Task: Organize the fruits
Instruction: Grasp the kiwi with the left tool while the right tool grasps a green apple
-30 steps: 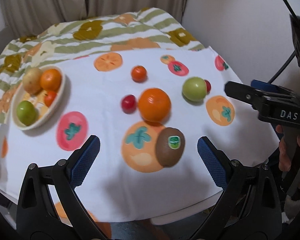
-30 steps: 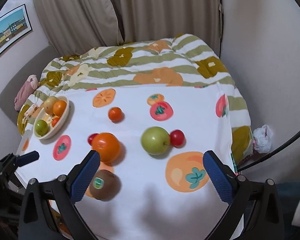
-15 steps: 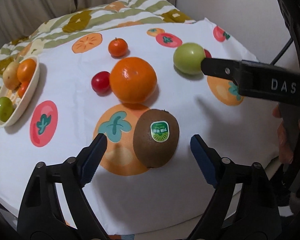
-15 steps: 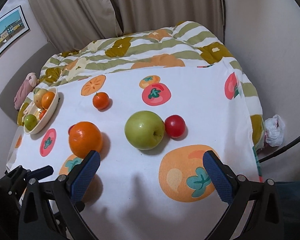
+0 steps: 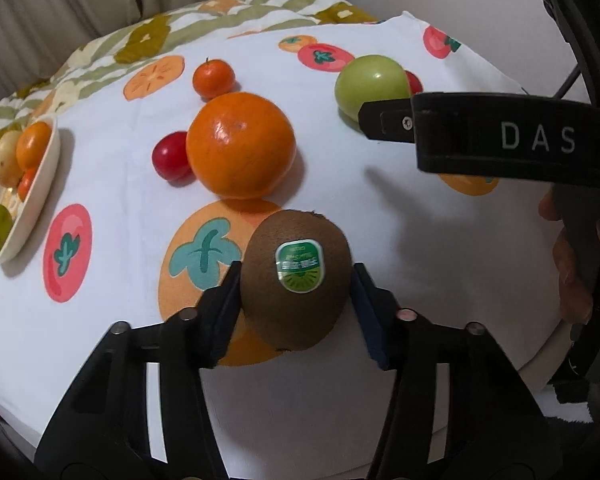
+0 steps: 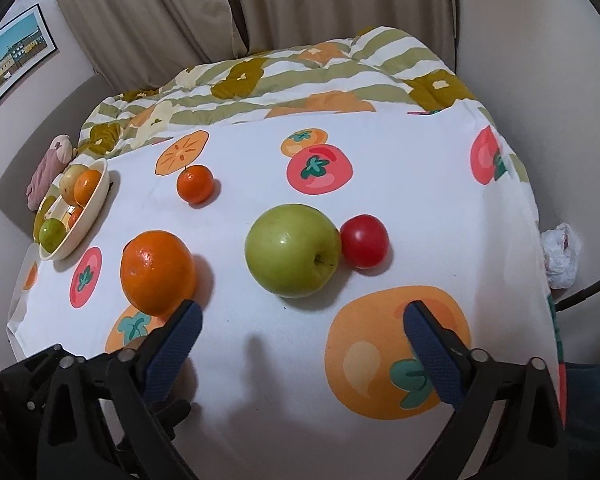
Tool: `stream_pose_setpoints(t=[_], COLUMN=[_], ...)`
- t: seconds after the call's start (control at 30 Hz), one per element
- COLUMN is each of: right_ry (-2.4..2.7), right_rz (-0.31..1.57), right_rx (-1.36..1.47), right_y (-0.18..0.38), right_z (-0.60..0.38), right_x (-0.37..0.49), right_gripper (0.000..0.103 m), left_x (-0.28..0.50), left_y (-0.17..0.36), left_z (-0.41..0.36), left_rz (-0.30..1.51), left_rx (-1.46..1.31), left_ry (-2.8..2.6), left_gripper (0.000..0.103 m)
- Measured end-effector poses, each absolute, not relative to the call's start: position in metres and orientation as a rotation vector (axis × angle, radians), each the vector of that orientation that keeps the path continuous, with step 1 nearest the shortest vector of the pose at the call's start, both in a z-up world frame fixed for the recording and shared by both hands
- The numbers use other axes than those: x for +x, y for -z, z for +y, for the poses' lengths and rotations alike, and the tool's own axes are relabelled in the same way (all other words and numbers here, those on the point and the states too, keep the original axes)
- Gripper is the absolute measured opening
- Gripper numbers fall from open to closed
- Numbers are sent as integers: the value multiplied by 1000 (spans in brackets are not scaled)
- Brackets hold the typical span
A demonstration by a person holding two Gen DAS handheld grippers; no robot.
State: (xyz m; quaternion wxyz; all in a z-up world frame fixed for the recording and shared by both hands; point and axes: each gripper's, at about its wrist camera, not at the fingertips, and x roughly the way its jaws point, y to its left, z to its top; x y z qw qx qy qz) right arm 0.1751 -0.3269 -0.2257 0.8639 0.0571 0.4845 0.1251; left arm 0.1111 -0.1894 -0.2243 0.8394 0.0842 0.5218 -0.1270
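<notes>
Kiwi [image 5: 296, 280] sits between the closing left tool [image 5: 296, 294] — pads touching; right tool [image 6: 302, 330] closing, empty.

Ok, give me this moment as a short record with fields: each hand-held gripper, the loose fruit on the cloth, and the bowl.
left hand-held gripper: jaws closing, pads against both sides of the kiwi, which lies on the tablecloth
right hand-held gripper: open, jaws closing slightly, nothing between them, pointing at the green apple
loose fruit: large orange, small mandarin, red fruit beside the orange, red fruit touching the apple
bowl: cream, at the cloth's left edge, already holding several fruits
</notes>
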Motion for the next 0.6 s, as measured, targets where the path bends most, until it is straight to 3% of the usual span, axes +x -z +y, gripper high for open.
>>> stream_pose_setpoints(t=[0.33, 0.6], right_ry=[-282, -302], right_rz=[1038, 1049], right_rx=[137, 163], right_y=[235, 242], right_z=[-328, -325], right_x=[190, 198], right_gripper=[76, 67], left_x=[111, 116], left_y=[223, 222], left_z=[-183, -172], left_rz=[1102, 1112], left_rx=[167, 137], left_ry=[254, 216], left_gripper=[53, 53])
